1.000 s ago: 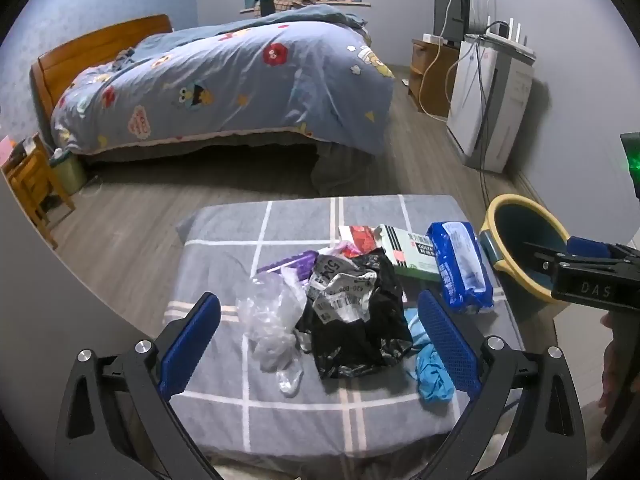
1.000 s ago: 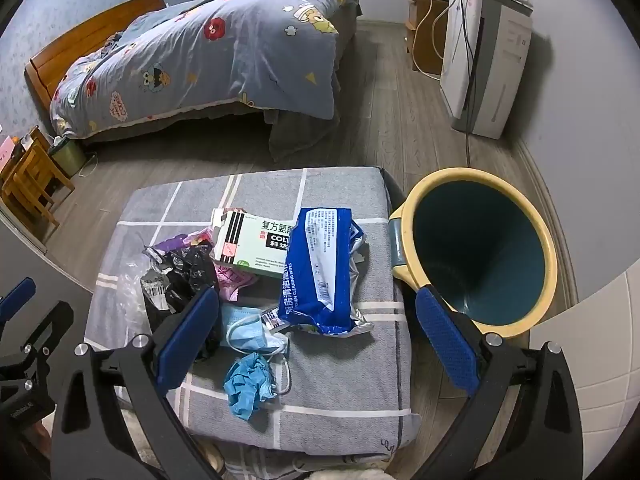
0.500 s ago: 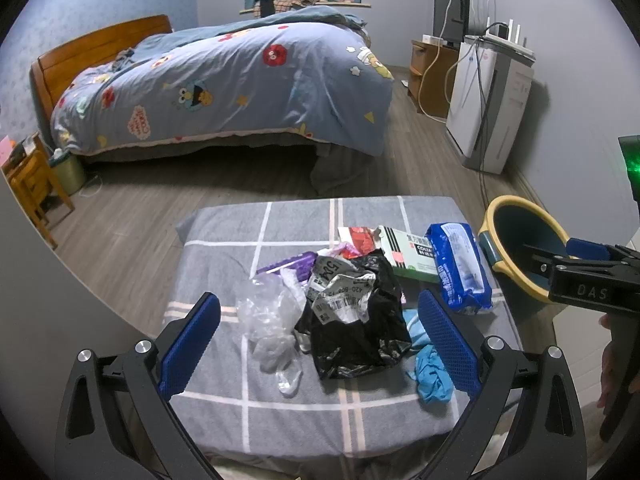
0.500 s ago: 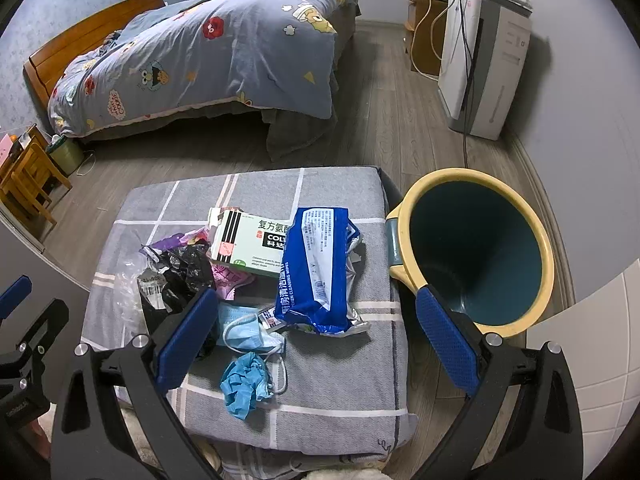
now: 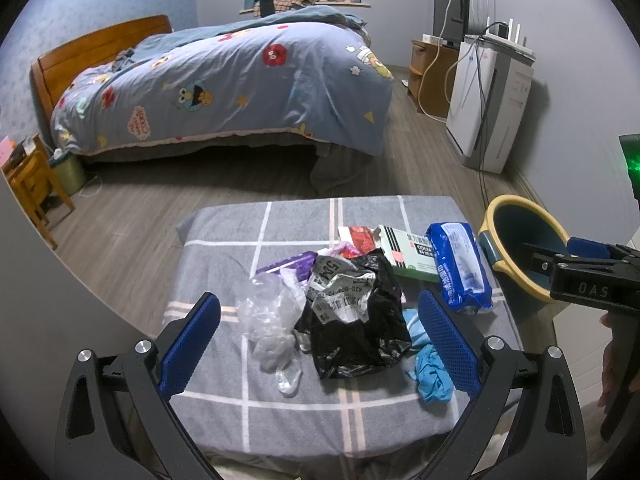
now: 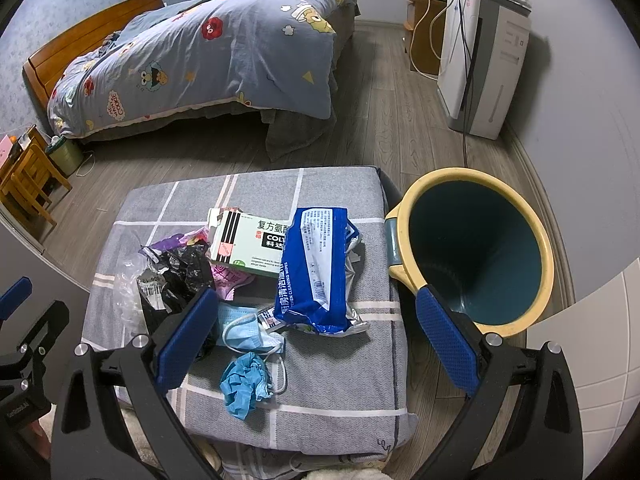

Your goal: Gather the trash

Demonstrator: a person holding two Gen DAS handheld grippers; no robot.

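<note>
- Several pieces of trash lie on the grey checked cushion [image 6: 352, 364] in front of us, and nothing is collected yet; we judge that we are at the very first step, choosing what to pick.
- Beside the cushion on the right stands the yellow-rimmed bin [image 6: 480, 252], with its mouth turned toward us; we see nothing inside it.
- Our right gripper [image 6: 316, 340] hovers above the near edge of the cushion with its jaws wide apart and holds nothing.
- Our left gripper [image 5: 320, 344] is also spread wide and empty, above the black plastic bag [image 5: 360, 332] and the clear crumpled bag [image 5: 272, 316].
- Nearest to the bin lies the blue wipes packet [image 6: 316, 272], partly over the green medicine box [image 6: 248, 248].
- Smaller things lie closer to us: the face mask [image 6: 244, 328] and the crumpled blue glove [image 6: 244, 384], just beside each other.
- For the next move we think the right gripper must come down over the wipes packet, close on its crinkled edge, then carry it a short way to the bin.
</note>
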